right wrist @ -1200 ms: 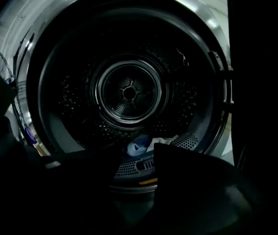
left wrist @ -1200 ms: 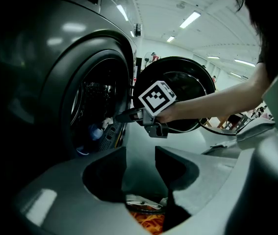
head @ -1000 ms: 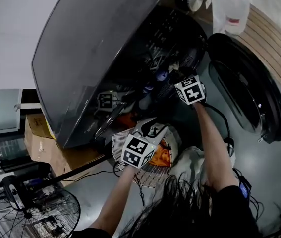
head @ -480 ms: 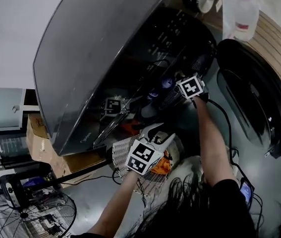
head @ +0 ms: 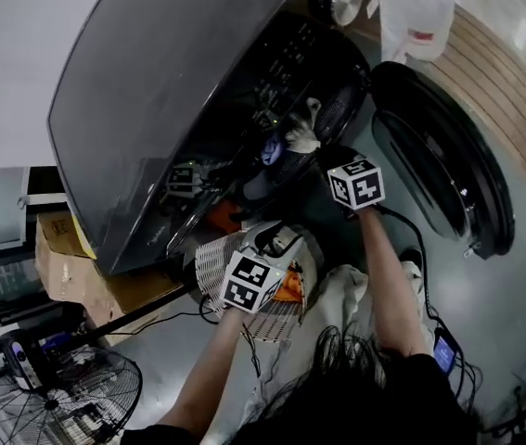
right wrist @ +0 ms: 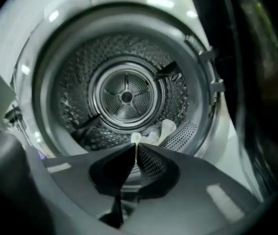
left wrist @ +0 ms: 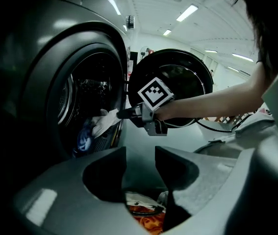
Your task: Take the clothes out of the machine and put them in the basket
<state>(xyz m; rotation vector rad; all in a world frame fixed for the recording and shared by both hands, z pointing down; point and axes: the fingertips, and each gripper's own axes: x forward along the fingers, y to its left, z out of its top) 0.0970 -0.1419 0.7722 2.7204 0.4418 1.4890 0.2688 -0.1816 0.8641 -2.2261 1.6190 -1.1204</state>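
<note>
Since the earlier frame the right gripper (head: 316, 152) has pulled back from the dark mouth of the machine (head: 179, 109). A white cloth (head: 301, 137) now shows at its tips, on the lip of the opening. Its jaws have just been closing, with that cloth between them. A blue cloth (head: 272, 149) lies just beside it, inside the mouth. The door (head: 448, 146) is swung wide. The left gripper (head: 276, 241) hangs over the basket (head: 209, 262), which sits below the opening and holds an orange garment (head: 290, 290).

From the left gripper view, its jaws stand apart with nothing between them, and the orange garment lies beneath. Beyond them, the right gripper is clamped on the white cloth at the drum's rim, with the blue cloth lower down.

From the right gripper view, the jaws are pressed together on a thin fold of the white cloth, and the rest trails onto the floor of the drum (right wrist: 126, 97). The far drum looks bare; the jaws hide its near floor.

The task seems partly done. At least one garment is in the basket, the white cloth is gripped but not yet out, and the blue cloth is left.
</note>
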